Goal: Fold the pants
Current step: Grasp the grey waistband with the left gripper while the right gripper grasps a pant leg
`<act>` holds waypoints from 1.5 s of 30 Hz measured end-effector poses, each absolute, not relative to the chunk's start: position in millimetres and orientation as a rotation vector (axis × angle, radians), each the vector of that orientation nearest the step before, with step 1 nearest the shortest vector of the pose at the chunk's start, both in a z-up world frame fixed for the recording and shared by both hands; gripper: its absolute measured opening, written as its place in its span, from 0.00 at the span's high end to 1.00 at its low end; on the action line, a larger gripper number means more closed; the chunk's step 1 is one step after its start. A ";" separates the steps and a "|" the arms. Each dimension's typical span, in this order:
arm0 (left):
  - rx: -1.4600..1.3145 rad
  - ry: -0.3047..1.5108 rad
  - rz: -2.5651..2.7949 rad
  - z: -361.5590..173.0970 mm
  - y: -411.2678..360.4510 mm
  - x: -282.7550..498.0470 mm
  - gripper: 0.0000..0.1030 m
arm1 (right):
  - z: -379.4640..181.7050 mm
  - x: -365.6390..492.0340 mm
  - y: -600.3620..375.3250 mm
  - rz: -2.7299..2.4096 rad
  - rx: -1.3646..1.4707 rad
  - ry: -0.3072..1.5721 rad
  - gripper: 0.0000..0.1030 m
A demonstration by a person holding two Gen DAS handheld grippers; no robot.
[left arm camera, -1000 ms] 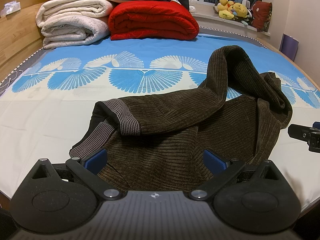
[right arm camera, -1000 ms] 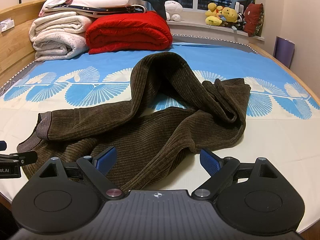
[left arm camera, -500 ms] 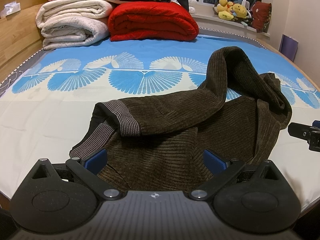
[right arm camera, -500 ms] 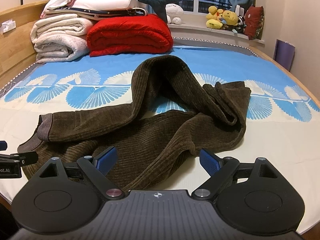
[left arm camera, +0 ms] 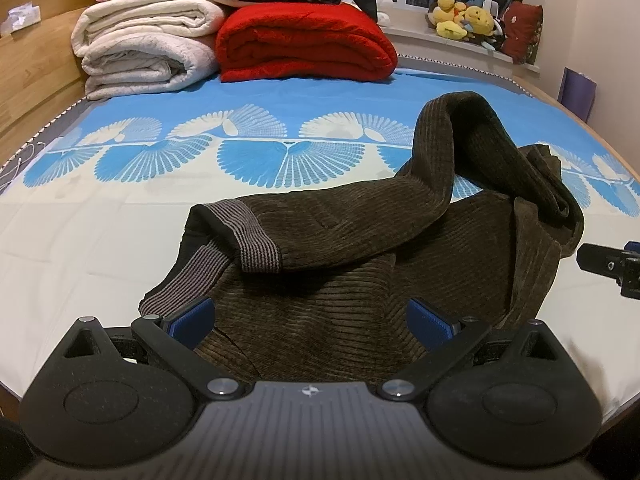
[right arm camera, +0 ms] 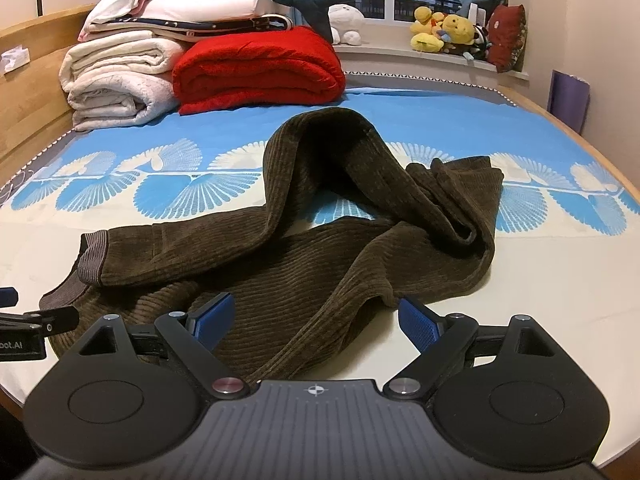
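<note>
On the blue-and-white fan-patterned bed (left arm camera: 120, 216) the crumpled dark brown corduroy pants (left arm camera: 360, 240) lie just ahead of me, under my wide-open left gripper (left arm camera: 312, 318) and my right gripper (right arm camera: 314, 316), spread wide too, both empty.

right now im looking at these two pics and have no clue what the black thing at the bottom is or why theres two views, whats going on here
The black shape at the bottom is a handheld two-finger gripper; a person carries one in each hand, each with a wide-angle camera looking along its blue-padded fingers. One picture is from the left gripper, the other from the right gripper. Each also glimpses the other at its edge. Both are open and hold nothing. They point at a pair of brown corduroy pants lying crumpled on a bed with a blue and white sheet. Behind the pants sit a folded red blanket, white blankets, and plush toys on the windowsill. Folding has not started.
</note>
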State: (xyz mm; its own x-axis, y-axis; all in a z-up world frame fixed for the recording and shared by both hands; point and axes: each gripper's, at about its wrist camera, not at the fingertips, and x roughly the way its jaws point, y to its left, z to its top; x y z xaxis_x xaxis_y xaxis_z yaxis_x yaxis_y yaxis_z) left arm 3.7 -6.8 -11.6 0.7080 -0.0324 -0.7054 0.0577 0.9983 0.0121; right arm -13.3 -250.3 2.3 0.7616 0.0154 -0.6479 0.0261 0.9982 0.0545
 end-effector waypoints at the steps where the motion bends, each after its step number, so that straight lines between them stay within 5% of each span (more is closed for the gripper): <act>1: 0.034 0.782 -0.052 -11.4 -6.8 3.8 0.01 | 2.6 -13.5 -250.2 -0.005 0.060 0.702 0.13; 12: 0.017 0.790 -0.044 -8.8 -1.8 8.0 0.04 | 9.1 -14.6 -257.1 -0.045 0.083 0.653 0.15; 14: 0.028 0.804 -0.057 -4.6 5.1 17.9 0.29 | 18.4 -11.5 -269.5 -0.060 0.106 0.606 0.15; 15: 0.052 0.818 -0.073 -2.2 7.1 24.8 0.62 | 23.6 -6.9 -278.8 -0.066 0.112 0.585 0.15; 17: 0.120 0.826 -0.122 4.7 11.9 44.2 0.85 | 34.5 6.2 -299.5 -0.092 0.109 0.544 0.17; 23: 0.265 0.801 -0.327 -3.4 25.8 96.3 0.81 | 15.4 47.1 -367.5 -0.199 0.149 0.585 0.36; 25: 0.276 0.809 -0.348 -22.7 31.4 105.4 0.69 | -7.1 60.8 -389.9 -0.261 0.246 0.708 0.43; 30: 0.438 0.862 -0.434 -49.9 11.4 111.3 0.36 | -43.1 83.8 -420.5 -0.305 0.443 0.857 0.43; 38: 0.676 0.845 -0.433 -83.6 -5.1 129.4 0.35 | -82.9 129.5 -414.7 -0.318 0.442 1.020 0.36; 41: 0.737 0.839 -0.443 -92.5 -7.9 138.0 0.43 | -97.0 143.8 -419.3 -0.355 0.420 1.077 0.36; 43: 0.726 0.835 -0.476 -88.9 -8.8 142.3 0.79 | -104.7 154.3 -422.2 -0.373 0.411 1.089 0.36; 45: 0.673 0.843 -0.506 -82.9 -6.6 149.3 0.88 | -111.7 164.6 -423.7 -0.389 0.388 1.097 0.36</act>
